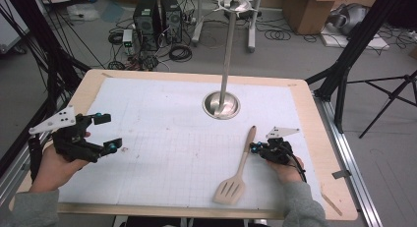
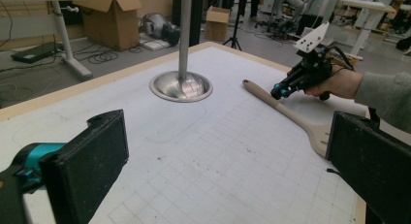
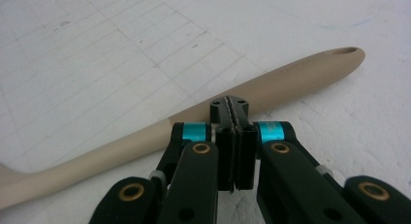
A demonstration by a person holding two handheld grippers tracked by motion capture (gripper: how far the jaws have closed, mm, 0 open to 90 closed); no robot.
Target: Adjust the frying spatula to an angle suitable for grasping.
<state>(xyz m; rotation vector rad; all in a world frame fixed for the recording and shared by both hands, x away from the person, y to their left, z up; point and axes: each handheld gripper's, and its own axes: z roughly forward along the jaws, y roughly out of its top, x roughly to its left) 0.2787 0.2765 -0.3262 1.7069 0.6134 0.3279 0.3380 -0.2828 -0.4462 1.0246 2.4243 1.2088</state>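
Note:
A beige slotted spatula lies flat on the white gridded mat, blade toward the near edge, handle pointing to the far side. My right gripper sits just right of the handle's upper half. In the right gripper view its jaws are pressed together with nothing between them, and the tips rest right against the side of the spatula's handle. My left gripper hovers over the mat's left edge, open wide and empty. The left gripper view shows the spatula and the right gripper beyond its own spread jaws.
A metal stand with a round dished base and a tall pole rises at the mat's far middle. The wooden table edge frames the mat. Tripod legs, cables, computers and cardboard boxes stand on the floor around.

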